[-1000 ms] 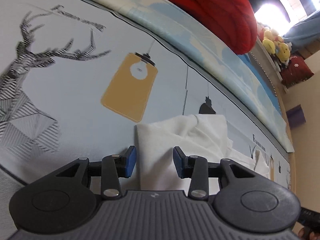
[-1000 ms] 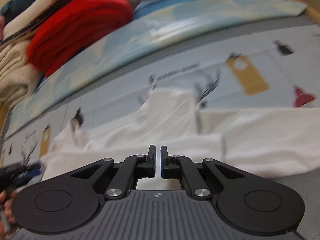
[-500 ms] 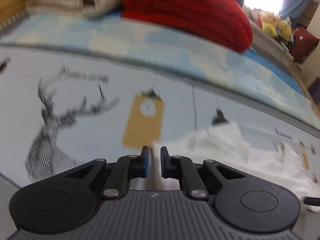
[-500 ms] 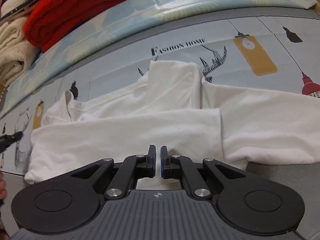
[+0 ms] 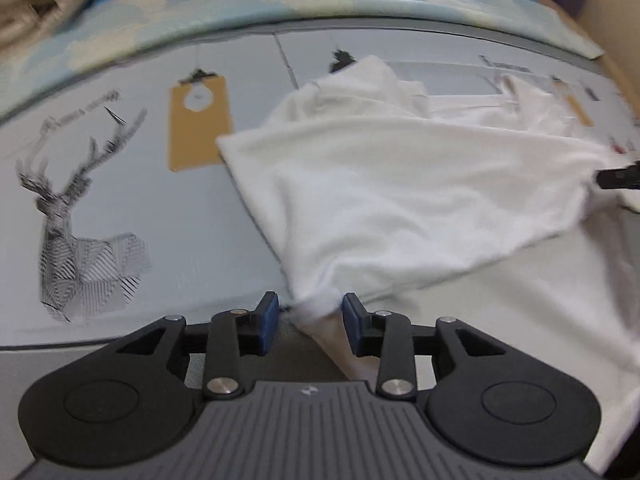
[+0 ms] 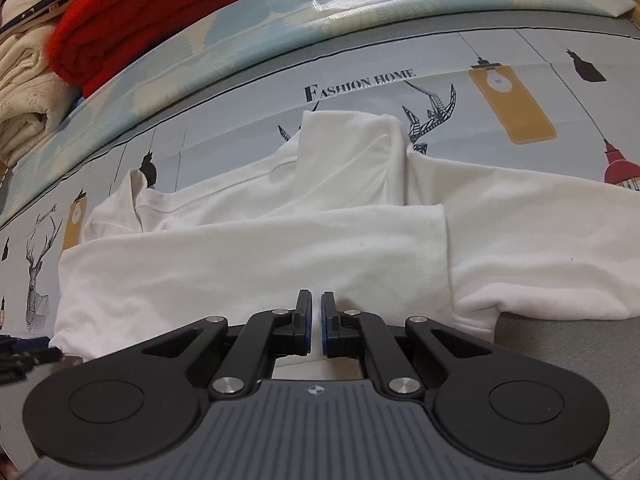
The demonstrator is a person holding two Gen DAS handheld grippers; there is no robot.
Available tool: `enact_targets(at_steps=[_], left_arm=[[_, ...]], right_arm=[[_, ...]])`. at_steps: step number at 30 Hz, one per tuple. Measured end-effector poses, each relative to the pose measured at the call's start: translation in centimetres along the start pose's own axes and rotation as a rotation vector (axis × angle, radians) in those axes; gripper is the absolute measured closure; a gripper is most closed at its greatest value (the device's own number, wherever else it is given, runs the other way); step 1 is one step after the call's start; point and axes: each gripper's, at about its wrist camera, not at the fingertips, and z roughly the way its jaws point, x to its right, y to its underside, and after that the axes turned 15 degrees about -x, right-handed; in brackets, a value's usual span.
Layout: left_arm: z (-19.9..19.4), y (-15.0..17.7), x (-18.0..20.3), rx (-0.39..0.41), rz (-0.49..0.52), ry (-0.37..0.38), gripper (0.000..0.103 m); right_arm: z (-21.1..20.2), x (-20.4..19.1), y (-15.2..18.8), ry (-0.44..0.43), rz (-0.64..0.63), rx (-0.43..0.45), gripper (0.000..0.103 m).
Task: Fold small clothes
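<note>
The white garment [image 6: 256,264] lies on the printed sheet [image 5: 120,184], partly folded, below the "FASHION HOME" lettering [image 6: 358,82]. Left of the lettering, the left gripper [image 5: 308,322] has its fingers spread, a bunched corner of cloth sitting between them — not pinched. Directly below the lettering, the right gripper [image 6: 316,320] hovers at the near hem, fingers pressed almost together; whether any fabric is caught, I cannot tell. To the upper left of the lettering, a red blanket [image 6: 152,12] is stacked. The fabric looks light, soft and limp — likely to sag and wrinkle. Take hold at corners and hems, both layers together.
</note>
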Motion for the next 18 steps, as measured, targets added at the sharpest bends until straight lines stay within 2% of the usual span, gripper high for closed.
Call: enact_targets(at_steps=[2, 3, 5, 8, 9, 10, 11, 12, 14, 16, 18], left_arm=[[0.5, 0.0, 0.7, 0.015, 0.019, -0.010, 0.074], [0.6, 0.1, 0.8, 0.027, 0.026, -0.029, 0.084], [0.4, 0.1, 1.1, 0.035, 0.015, -0.095, 0.085], [-0.7, 0.2, 1.5, 0.039, 0.002, -0.262, 0.088], [-0.7, 0.5, 1.7, 0.022, 0.018, -0.330, 0.088], [-0.7, 0.4, 1.7, -0.010, 0.031, -0.354, 0.088], [-1.0, 0.5, 1.6, -0.047, 0.030, -0.331, 0.087], [-2.0, 0.6, 1.3, -0.038, 0.003, -0.286, 0.086], [-4.9, 0.9, 0.7, 0.061, -0.079, -0.145, 0.086], [-6.2, 0.8, 0.6, 0.147, -0.128, -0.011, 0.086], [-5.6, 0.2, 0.7, 0.199, -0.162, 0.006, 0.086]], right_arm=[[0.3, -0.1, 0.1, 0.006, 0.000, -0.009, 0.099], [0.5, -0.1, 0.1, 0.009, -0.002, -0.014, 0.099], [1.1, -0.1, 0.2, 0.018, -0.003, -0.028, 0.099], [2.3, 0.3, 0.4, 0.040, 0.010, -0.051, 0.099], [2.6, 0.5, 0.4, 0.050, 0.019, -0.059, 0.099], [2.9, 0.8, 0.4, 0.056, 0.029, -0.063, 0.099], [3.1, 1.1, 0.3, 0.060, 0.043, -0.068, 0.099], [3.2, 1.4, 0.4, 0.060, 0.055, -0.072, 0.099], [3.3, 1.7, 0.4, 0.056, 0.072, -0.075, 0.099], [2.9, 1.6, 0.5, 0.051, 0.075, -0.066, 0.099], [2.2, 1.3, 0.6, 0.046, 0.064, -0.044, 0.099]])
